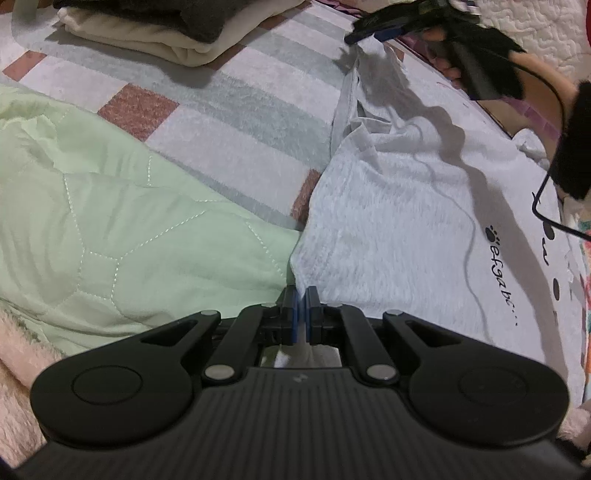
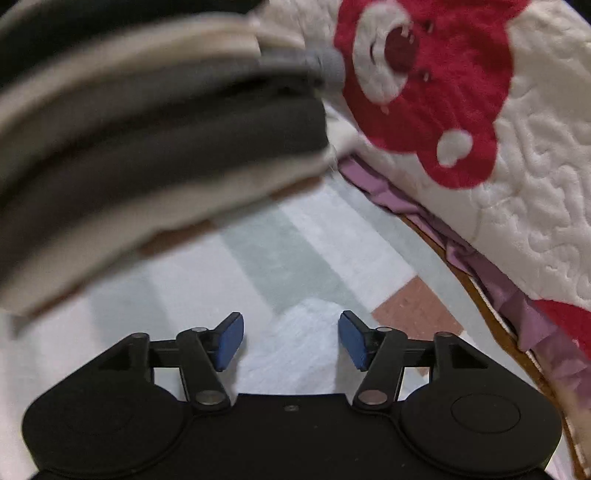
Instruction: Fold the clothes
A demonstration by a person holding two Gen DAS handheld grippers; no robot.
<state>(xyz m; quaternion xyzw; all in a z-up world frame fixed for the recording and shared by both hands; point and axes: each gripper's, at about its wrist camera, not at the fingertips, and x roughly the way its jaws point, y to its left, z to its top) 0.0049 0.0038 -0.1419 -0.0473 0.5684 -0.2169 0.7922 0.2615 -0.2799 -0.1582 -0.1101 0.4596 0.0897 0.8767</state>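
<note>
Now | left gripper (image 1: 303,314) pinching white garment (image 1: 399,206) corner | right gripper (image 2: 291,341) spread above it

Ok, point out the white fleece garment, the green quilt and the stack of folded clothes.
white fleece garment (image 1: 399,221): left wrist view, middle of its fuzzy body.
green quilt (image 1: 110,206): left wrist view, stitched top surface.
stack of folded clothes (image 1: 177,29): left wrist view, cream layer's folded edge.
</note>
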